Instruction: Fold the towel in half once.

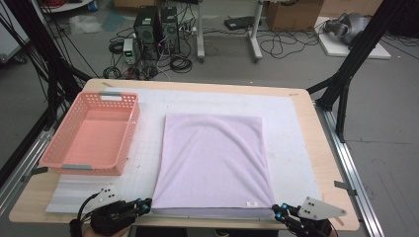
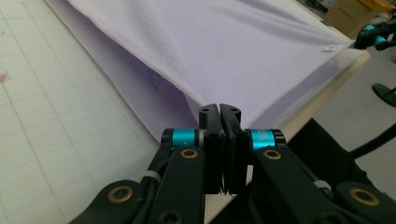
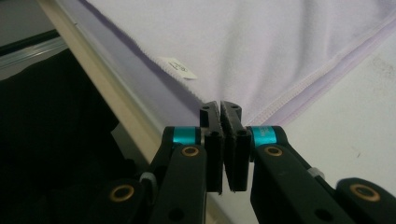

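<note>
A lavender towel [image 1: 212,158] lies folded on the white gridded mat [image 1: 148,143], with a small white label [image 1: 252,203] near its front right corner. My left gripper [image 1: 148,202] is shut on the front left corner of the towel's top layer [image 2: 261,56], which is raised a little off the layer beneath. My right gripper [image 1: 276,211] is shut on the front right corner of the towel [image 3: 261,46], just right of the label [image 3: 177,67]. In the left gripper view the right gripper [image 2: 373,35] shows at the far corner.
A pink plastic basket [image 1: 133,123] stands empty on the left of the table. The front table edge [image 3: 116,98] runs close under both grippers. Black frame posts stand at both sides, and computers and cables lie on the floor beyond.
</note>
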Demonstrator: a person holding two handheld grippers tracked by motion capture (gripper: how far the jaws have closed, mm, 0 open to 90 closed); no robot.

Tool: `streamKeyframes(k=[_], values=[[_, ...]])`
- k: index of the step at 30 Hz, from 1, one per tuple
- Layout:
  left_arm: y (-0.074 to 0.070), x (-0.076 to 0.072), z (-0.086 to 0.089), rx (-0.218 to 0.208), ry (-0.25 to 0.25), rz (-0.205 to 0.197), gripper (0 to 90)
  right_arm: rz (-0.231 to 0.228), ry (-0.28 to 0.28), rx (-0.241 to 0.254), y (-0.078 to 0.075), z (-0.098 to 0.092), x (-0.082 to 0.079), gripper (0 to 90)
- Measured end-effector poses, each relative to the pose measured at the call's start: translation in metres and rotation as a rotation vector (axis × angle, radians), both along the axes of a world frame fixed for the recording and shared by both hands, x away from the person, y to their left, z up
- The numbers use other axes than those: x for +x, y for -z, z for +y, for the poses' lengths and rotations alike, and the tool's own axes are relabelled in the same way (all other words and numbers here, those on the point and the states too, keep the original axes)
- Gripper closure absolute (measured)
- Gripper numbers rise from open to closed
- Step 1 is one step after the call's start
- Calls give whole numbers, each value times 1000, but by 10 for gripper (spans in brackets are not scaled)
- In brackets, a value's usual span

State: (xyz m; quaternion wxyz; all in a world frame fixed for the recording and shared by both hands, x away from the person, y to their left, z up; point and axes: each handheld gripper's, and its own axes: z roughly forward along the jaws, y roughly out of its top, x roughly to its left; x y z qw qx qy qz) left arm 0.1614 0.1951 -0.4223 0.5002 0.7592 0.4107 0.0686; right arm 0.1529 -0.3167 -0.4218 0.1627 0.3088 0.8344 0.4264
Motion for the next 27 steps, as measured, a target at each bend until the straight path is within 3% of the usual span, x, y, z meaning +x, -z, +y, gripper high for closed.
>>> streamKeyframes(k=[3,5,6,7,8,10,13,17,19,23,27], values=[[6,-1,-1,30,9,31,878,14,-2,-6,0,0,-6,879],[12,1,-4,58,47,79,872,22,-1,-59,3,3,-8,877],[13,2,-5,79,60,92,858,32,4,-86,5,4,-8,856],[15,3,-7,98,57,96,814,51,13,-82,7,4,-7,777],[14,6,-6,99,41,83,722,78,38,-58,8,3,-5,655],[9,9,-5,80,8,47,607,77,91,16,5,-3,-2,620],[0,16,-3,54,-33,-18,551,51,171,84,-1,-11,3,590],[-5,36,-9,41,-63,-52,526,14,281,99,-1,-17,20,647],[-6,46,-12,26,-80,-58,522,19,318,108,0,-18,34,679],[-5,64,-18,2,-107,-60,520,44,334,90,6,-9,61,730],[-1,82,-24,6,-123,-62,515,74,343,68,15,1,88,730]])
